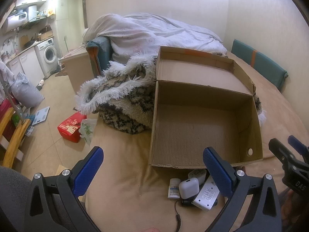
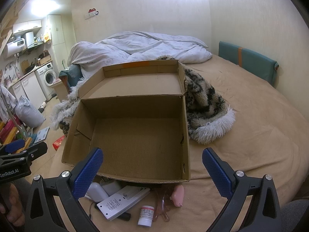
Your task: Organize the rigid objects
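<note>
Left wrist view shows the left gripper spread wide with nothing between its blue textured pads; its right pad overlaps the small clutter from the camera's angle, contact unclear. Right gripper is likewise wide apart and holds nothing. Just ahead on the tan bedsheet lie a white pill bottle, a white rectangular adapter with printed label, a rounded white case and a small pink oval device, all huddled by the near wall of the open brown cardboard box. Behind the box sits a shaggy black-and-cream blanket, then a rumpled white duvet.
</note>
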Action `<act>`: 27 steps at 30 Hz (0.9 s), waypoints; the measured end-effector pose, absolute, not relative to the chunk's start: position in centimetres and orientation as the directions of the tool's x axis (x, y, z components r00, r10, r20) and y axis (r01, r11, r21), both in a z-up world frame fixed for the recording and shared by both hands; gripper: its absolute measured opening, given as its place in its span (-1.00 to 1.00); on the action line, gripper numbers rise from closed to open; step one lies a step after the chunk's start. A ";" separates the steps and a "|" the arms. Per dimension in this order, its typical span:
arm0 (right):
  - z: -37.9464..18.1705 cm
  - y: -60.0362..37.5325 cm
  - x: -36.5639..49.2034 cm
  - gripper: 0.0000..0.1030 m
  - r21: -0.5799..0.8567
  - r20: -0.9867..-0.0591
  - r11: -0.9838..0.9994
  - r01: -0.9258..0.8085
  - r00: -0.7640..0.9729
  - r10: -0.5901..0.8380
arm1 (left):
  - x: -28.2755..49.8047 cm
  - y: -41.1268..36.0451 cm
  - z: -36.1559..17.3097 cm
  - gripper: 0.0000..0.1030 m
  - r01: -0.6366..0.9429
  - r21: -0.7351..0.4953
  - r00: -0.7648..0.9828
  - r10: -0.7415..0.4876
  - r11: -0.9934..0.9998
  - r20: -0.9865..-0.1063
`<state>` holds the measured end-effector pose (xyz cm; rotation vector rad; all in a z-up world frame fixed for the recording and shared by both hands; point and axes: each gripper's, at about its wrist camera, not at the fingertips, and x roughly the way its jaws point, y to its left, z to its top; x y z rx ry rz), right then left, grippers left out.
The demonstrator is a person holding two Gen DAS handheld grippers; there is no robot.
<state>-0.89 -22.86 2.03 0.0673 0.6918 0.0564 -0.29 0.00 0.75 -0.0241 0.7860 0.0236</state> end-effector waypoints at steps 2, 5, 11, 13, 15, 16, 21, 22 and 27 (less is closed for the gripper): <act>2.0 -22.9 -0.9 1.00 0.079 -0.636 0.996 -0.029 0.768 0.073 | -0.3 0.0 0.8 1.00 -0.030 -0.014 0.706 0.011 0.999 -0.708; 2.0 -22.9 -0.9 1.00 0.079 -0.636 0.997 -0.028 0.768 0.072 | -0.3 0.0 0.8 1.00 -0.030 -0.014 0.706 0.011 0.999 -0.709; 2.2 -22.9 -1.0 1.00 0.076 -0.632 0.997 -0.029 0.772 0.071 | -0.3 0.0 0.8 1.00 -0.030 -0.015 0.706 0.011 0.999 -0.709; 2.1 -22.9 -1.0 1.00 0.077 -0.632 0.997 -0.027 0.772 0.070 | -0.3 0.1 0.8 1.00 -0.031 -0.016 0.704 0.010 0.999 -0.710; 2.1 -23.0 -0.9 1.00 0.077 -0.631 0.997 -0.025 0.773 0.069 | -0.2 0.2 0.8 1.00 -0.034 -0.018 0.703 0.011 0.999 -0.711; 2.1 -23.1 -0.9 1.00 0.078 -0.631 0.997 -0.025 0.773 0.069 | -0.2 0.2 0.8 1.00 -0.034 -0.018 0.703 0.011 0.999 -0.711; 1.9 -22.9 -0.7 1.00 0.075 -0.634 0.997 -0.026 0.770 0.068 | -0.2 0.3 0.8 1.00 -0.033 -0.017 0.704 0.011 0.999 -0.710; 1.9 -22.9 -0.7 1.00 0.076 -0.635 0.997 -0.026 0.770 0.069 | -0.2 0.3 0.8 1.00 -0.033 -0.017 0.704 0.012 0.999 -0.710; 2.0 -23.0 -0.7 1.00 0.080 -0.639 0.997 -0.025 0.766 0.070 | -0.2 0.4 0.8 1.00 -0.034 -0.018 0.704 0.011 0.999 -0.710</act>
